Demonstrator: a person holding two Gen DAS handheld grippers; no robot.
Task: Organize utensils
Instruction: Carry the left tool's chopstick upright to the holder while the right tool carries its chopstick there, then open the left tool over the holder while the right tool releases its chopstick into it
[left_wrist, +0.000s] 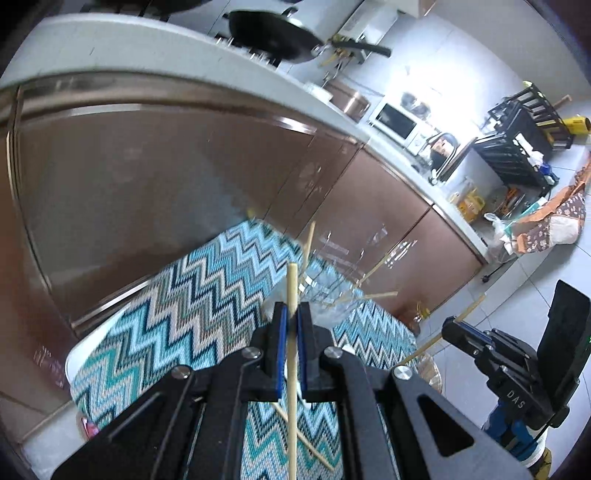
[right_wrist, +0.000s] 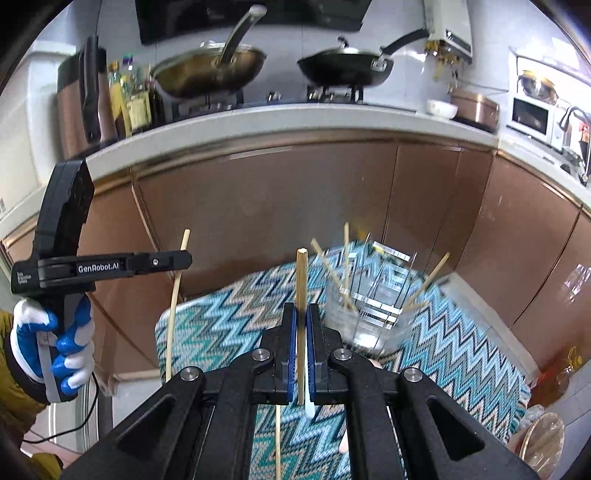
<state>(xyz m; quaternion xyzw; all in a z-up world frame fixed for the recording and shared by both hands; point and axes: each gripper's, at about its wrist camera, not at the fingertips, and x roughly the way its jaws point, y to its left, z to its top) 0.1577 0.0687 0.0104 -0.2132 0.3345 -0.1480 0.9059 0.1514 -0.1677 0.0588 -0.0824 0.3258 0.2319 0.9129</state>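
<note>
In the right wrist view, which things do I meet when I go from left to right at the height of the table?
Gloved left hand → left gripper with its chopstick → chopstick in the right gripper → clear glass holder with chopsticks → wicker basket.

The left tool (left_wrist: 291, 314) is clamped on an upright chopstick (left_wrist: 292, 354) above the zigzag cloth (left_wrist: 192, 295) on the table (left_wrist: 79, 350). Just beyond stands a clear glass (left_wrist: 332, 288) with several chopsticks leaning out of it. Another chopstick (left_wrist: 303, 439) lies on the cloth beneath the tool. At right, the right tool (left_wrist: 452, 330) grips a slanted chopstick (left_wrist: 465, 314).
</note>
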